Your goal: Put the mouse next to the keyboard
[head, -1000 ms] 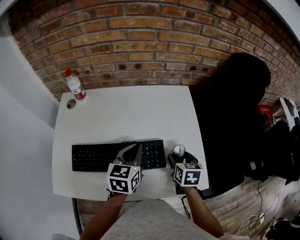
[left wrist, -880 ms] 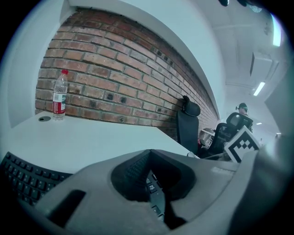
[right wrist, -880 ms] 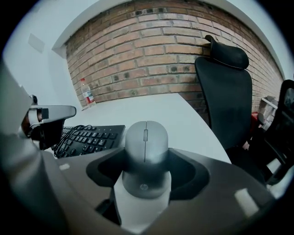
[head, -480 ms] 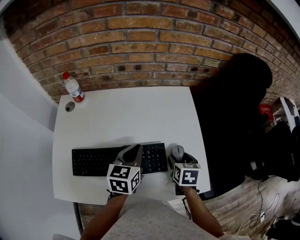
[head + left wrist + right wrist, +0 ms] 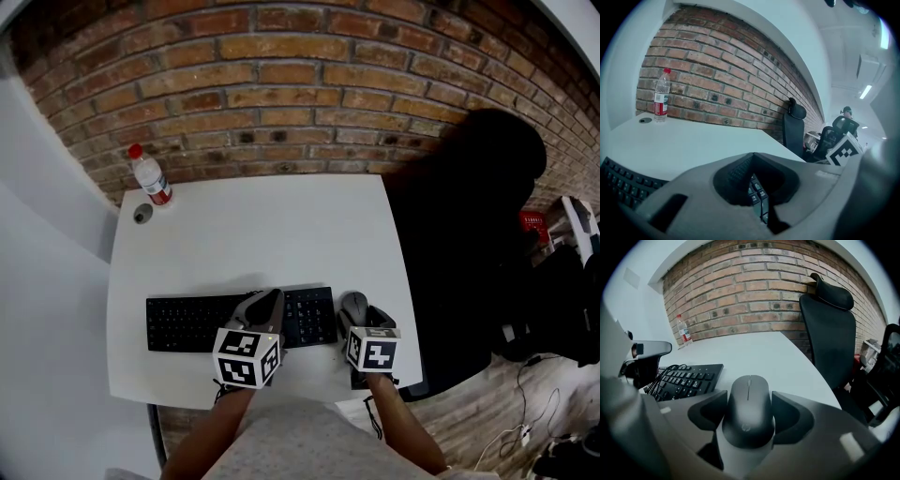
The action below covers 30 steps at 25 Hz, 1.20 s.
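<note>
Barely shifted since a second before, the right gripper (image 5: 360, 317) stayed clamped on the black mouse (image 5: 748, 404) just right of the keyboard (image 5: 187, 322), left gripper (image 5: 274, 297) closed, empty.

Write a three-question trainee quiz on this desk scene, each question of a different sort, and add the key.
1. True or false: the left tongs, shut over the keyboard, hold nothing.
2. What sits between the right tongs? A) a pen B) the mouse C) a cable
3. Fill in: the water bottle stands at the table's far ___ corner.
Key: 1 true; 2 B; 3 left.
</note>
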Each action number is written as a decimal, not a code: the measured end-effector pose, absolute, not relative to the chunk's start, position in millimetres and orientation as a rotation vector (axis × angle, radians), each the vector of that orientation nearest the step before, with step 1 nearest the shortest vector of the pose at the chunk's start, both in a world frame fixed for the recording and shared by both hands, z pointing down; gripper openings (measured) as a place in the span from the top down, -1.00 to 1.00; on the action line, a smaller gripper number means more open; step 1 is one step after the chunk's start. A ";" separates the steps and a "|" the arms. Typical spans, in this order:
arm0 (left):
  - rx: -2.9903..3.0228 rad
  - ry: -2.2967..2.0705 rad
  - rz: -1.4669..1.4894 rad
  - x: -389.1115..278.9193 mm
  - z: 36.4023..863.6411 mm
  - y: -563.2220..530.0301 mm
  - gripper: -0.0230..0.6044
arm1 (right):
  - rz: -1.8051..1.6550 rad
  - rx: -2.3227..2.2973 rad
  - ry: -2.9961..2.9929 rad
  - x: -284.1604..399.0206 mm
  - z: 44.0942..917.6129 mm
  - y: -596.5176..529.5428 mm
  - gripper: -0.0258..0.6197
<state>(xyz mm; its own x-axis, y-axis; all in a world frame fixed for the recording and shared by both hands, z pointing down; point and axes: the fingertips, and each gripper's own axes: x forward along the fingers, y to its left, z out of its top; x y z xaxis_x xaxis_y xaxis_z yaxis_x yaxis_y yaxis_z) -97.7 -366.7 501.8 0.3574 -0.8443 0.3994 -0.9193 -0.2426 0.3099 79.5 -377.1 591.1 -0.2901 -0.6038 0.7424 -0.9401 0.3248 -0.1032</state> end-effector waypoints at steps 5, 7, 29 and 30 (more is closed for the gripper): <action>2.141 -1.534 0.199 -94.9 497.2 -361.2 0.97 | 0.722 1.356 -2.031 81.8 580.0 -377.1 -0.03; 2.140 -1.538 0.195 -94.7 496.0 -357.4 0.97 | 0.707 1.356 -2.045 81.3 574.3 -376.6 -0.02; 2.111 -1.677 0.166 -106.6 472.0 -265.4 0.97 | 0.467 1.219 -2.412 32.4 482.0 -300.4 0.81; 2.113 -1.682 0.166 -106.2 470.6 -260.6 0.97 | 0.464 1.210 -2.429 30.5 479.0 -294.6 0.83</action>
